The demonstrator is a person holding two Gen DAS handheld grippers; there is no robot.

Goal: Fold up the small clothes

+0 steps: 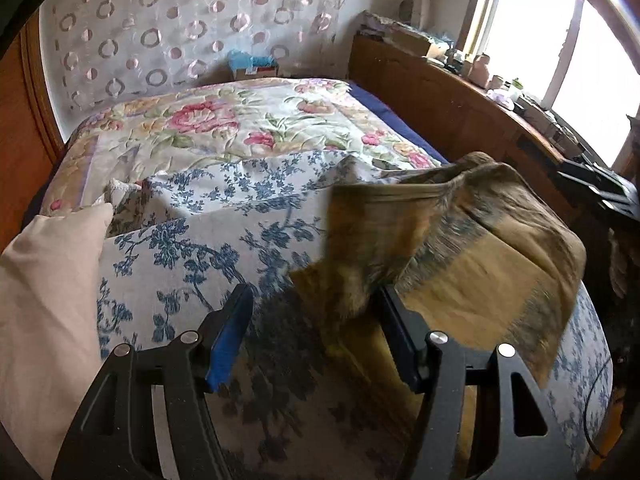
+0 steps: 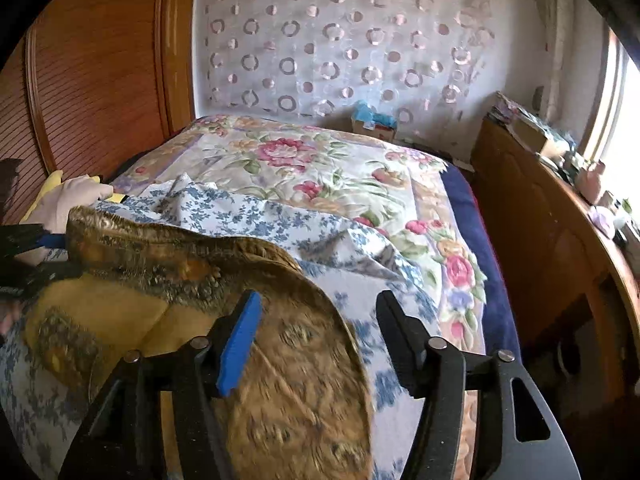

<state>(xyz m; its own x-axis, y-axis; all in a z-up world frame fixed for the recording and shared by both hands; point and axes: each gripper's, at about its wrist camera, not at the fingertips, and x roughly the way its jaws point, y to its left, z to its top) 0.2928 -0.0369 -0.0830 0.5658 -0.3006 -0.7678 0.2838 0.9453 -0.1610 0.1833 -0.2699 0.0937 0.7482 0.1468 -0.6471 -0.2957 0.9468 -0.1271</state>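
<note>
A small mustard-yellow garment with grey-green patterned bands (image 1: 460,240) lies rumpled on the blue-flowered sheet (image 1: 208,240) of the bed. My left gripper (image 1: 316,300) is open, its jaws wide apart, with a fold of the garment drooping by its right finger. In the right wrist view the same garment (image 2: 192,280) bulges up in front of my right gripper (image 2: 318,308), which is open with cloth passing between its fingers. The left gripper shows at that view's left edge (image 2: 36,252), touching the garment.
A beige pillow (image 1: 44,280) lies at the left. A pink-flowered quilt (image 1: 240,124) covers the far bed. A wooden sideboard (image 1: 460,92) with clutter runs along the right under a window. A wooden wardrobe (image 2: 100,80) stands at the left.
</note>
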